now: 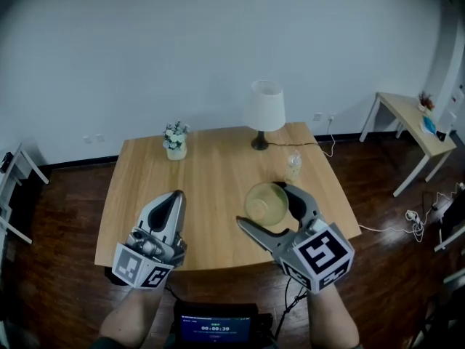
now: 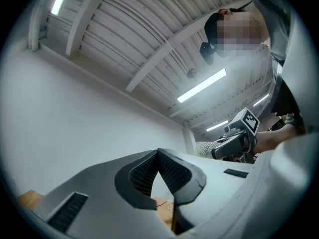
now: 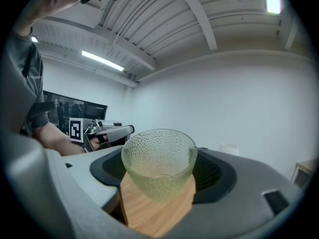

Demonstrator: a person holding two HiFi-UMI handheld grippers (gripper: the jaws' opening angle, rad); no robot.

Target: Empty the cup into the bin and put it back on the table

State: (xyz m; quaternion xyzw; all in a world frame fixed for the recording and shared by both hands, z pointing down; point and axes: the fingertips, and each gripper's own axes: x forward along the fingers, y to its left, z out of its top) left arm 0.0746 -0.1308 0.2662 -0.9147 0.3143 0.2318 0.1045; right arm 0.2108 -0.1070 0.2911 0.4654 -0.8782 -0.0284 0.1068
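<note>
1. Between the jaws of the right gripper [image 1: 263, 208] sits the cup [image 3: 158, 164], upright with its mouth up. The jaws are set narrow on its two sides and are holding it.
2. Under those jaws is the wooden table [image 1: 211, 195]. Whether the cup's base rests on it or hangs just clear, I can't tell.
3. Handling call: it's pebbled clear glass, so stiff, breakable and likely slick where it's smooth. The dimpled wall should give the pads some bite. It looks light, and I see nothing inside it from these angles.
4. Best hold, I'd say, is right where it is: across the wall below the rim, with the pads on opposite sides. Firm, not crushing, and the set-down should be gentle so the glass doesn't knock the wood.
5. Off to the right gripper's left, the left gripper [image 1: 176, 197] hangs over the near edge of the table. Its jaws are closed tip to tip with nothing between them.
6. Beyond the right gripper's tips stands a small clear object [image 1: 293, 164], and further out is a lamp [image 1: 264, 111] with a white shade. Ahead and to the left is a flower pot [image 1: 175, 141].
7. Far off to the right stands a side table [image 1: 414, 122].
8. Count: two grippers, one cup, one lamp, one flower pot, one small clear object, two tables. No bin shows in any view, so the tipping spot has yet to be found.
</note>
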